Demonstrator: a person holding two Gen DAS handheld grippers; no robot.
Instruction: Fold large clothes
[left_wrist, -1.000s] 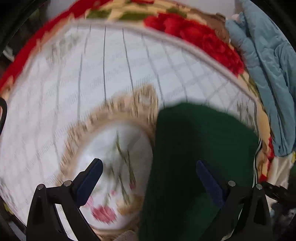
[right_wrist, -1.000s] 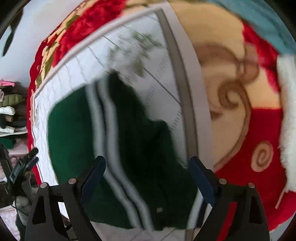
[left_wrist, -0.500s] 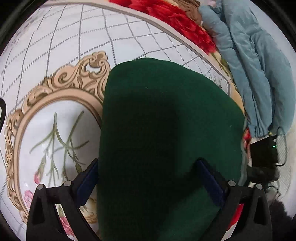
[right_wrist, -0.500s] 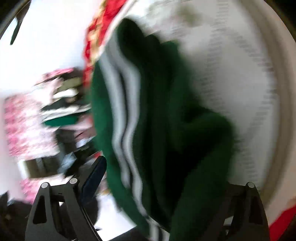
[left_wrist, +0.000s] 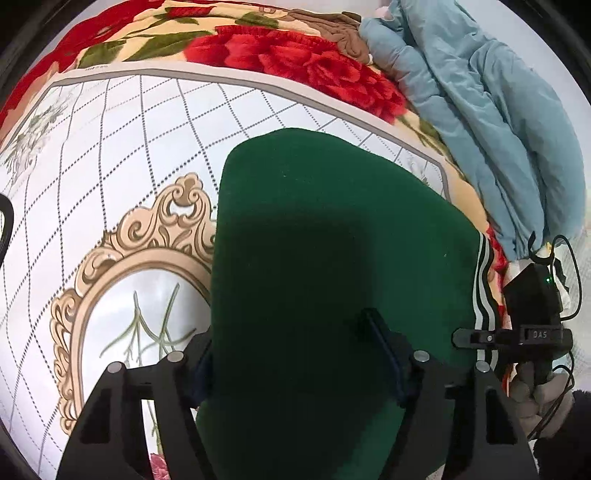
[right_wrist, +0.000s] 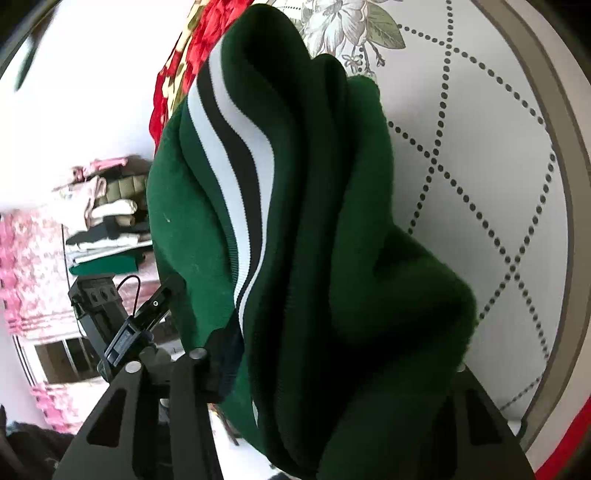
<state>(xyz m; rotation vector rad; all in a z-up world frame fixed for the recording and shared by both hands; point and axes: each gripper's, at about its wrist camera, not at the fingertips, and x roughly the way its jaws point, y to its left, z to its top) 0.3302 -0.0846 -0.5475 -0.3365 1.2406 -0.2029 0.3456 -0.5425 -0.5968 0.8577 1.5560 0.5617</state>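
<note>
Green garment (left_wrist: 332, 280) folded, lengthwise from claws

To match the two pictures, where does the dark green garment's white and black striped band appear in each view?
Left wrist view: the striped band runs down the dark green garment's right edge, beside the other gripper.
Right wrist view: the band curves down the garment's left-centre folds, from top to the lower middle.
Shared landmark: the white dotted-lattice bed cover.

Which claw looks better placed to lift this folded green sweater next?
Neither alone; probably both. The left claw has just closed across the green sweater's flat side, the right claw on its bunched striped end, so a joint lift looks likeliest.
</note>
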